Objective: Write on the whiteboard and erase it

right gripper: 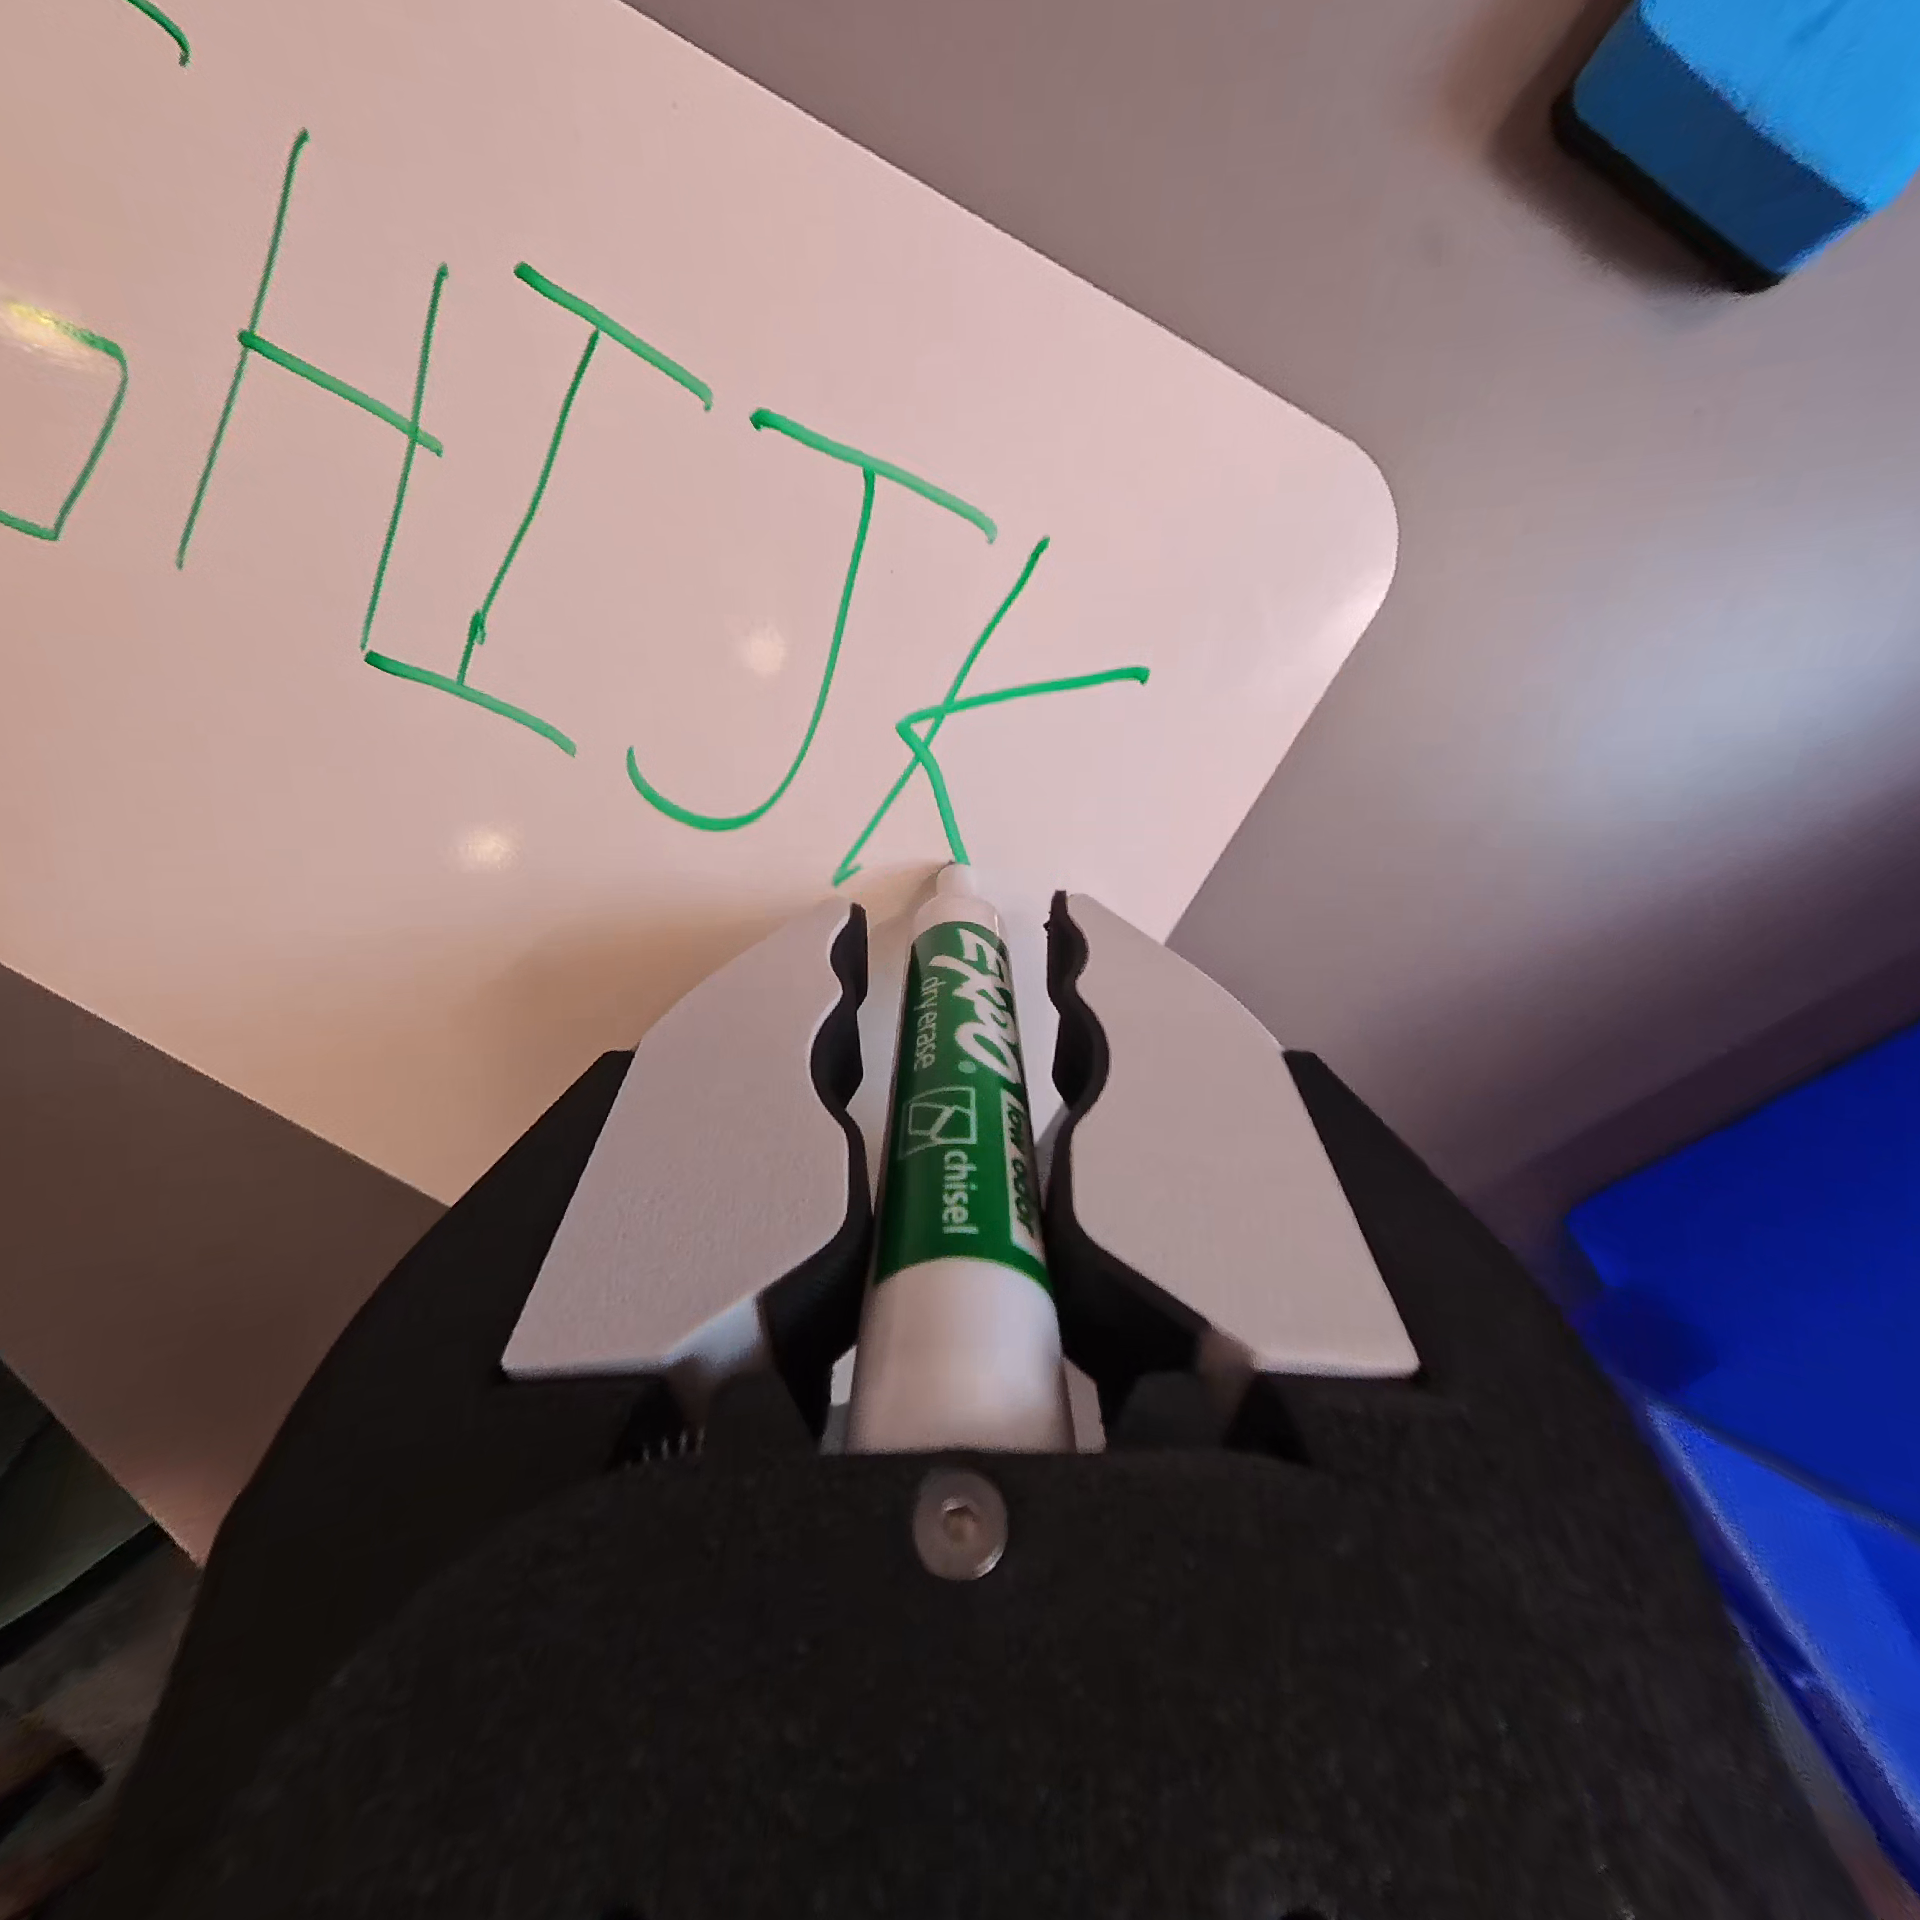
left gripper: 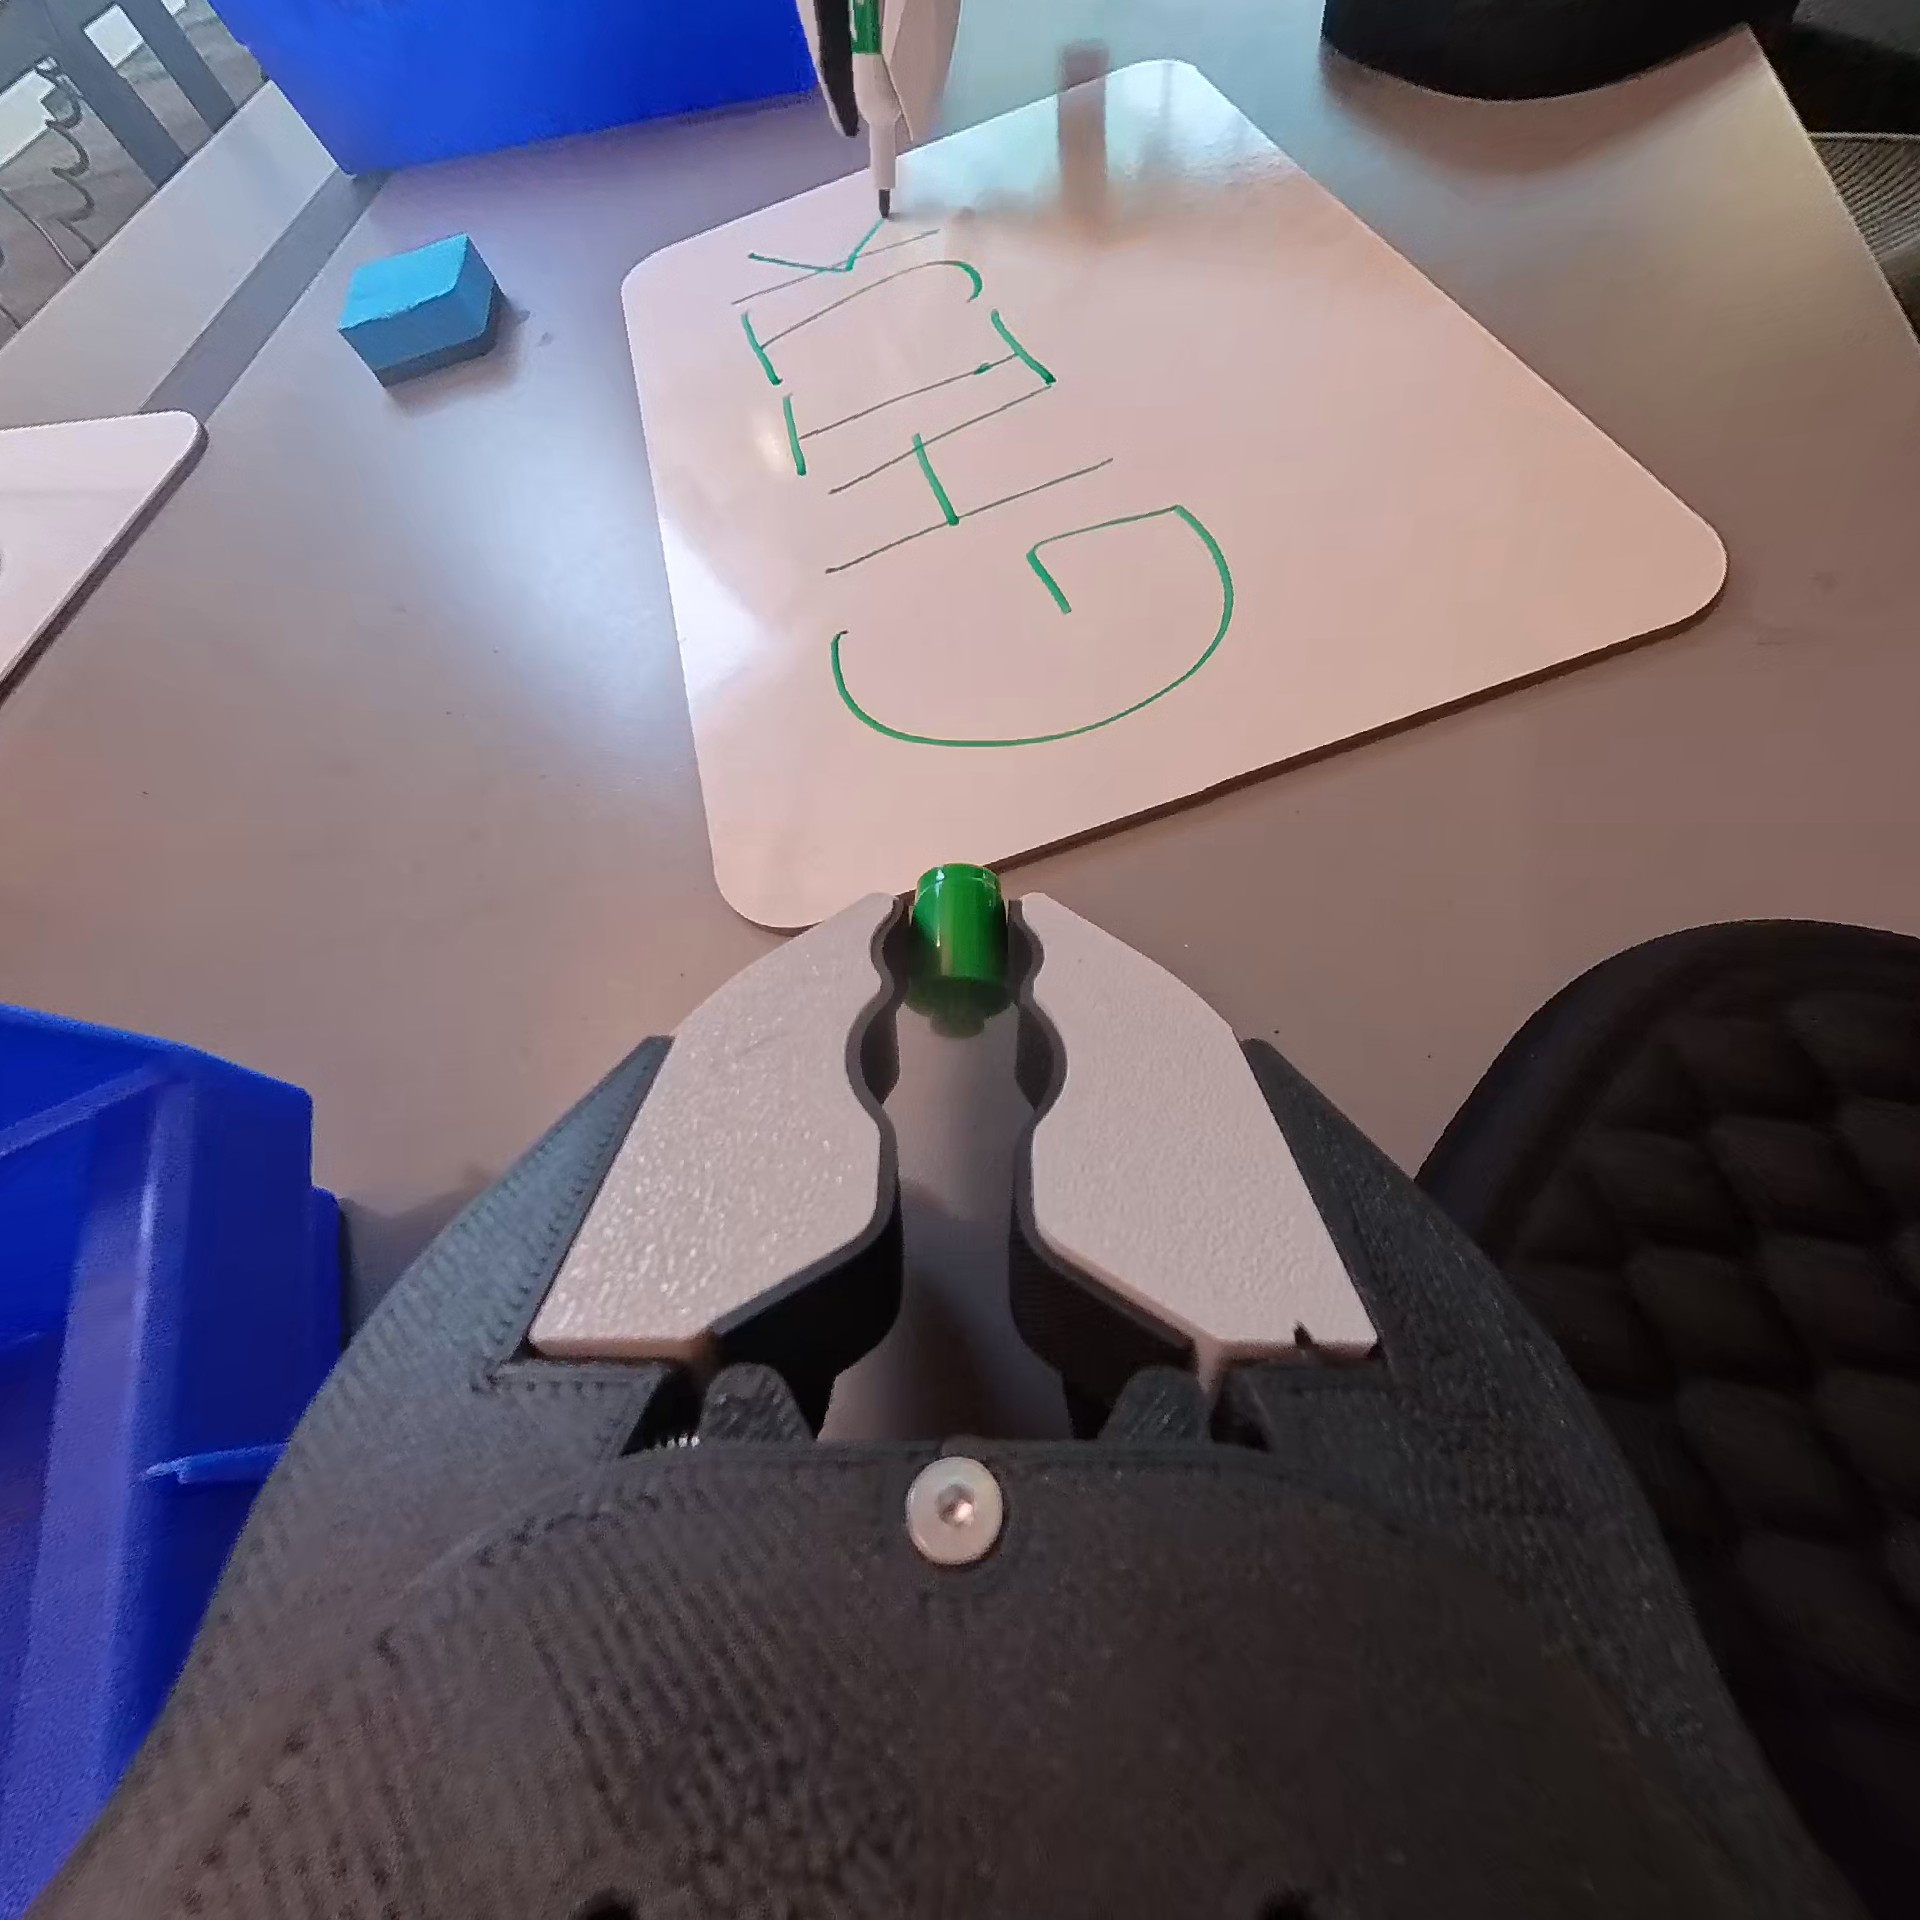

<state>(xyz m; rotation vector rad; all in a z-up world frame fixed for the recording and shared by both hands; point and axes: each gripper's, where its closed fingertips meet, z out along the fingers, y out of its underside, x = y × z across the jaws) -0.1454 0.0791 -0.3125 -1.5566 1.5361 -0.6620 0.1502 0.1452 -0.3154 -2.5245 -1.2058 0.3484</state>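
One marker (right gripper: 961,1143), one cap (left gripper: 956,940), two whiteboards (left gripper: 1351,436)

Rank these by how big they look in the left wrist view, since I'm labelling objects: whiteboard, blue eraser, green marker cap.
1. whiteboard
2. blue eraser
3. green marker cap, though it is nearest the camera, in the left tool, so it looks enlarged.

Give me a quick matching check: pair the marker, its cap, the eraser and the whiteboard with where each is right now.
Things:
1. green marker
2. green cap
3. blue eraser
4. whiteboard

States:
A. lying free on the table, beside the board
B. clamped in the left gripper, off the board
C. flat on the table, bearing green strokes
D. clamped in the right gripper, tip on the board

Pairs: 1-D, 2-B, 3-A, 4-C
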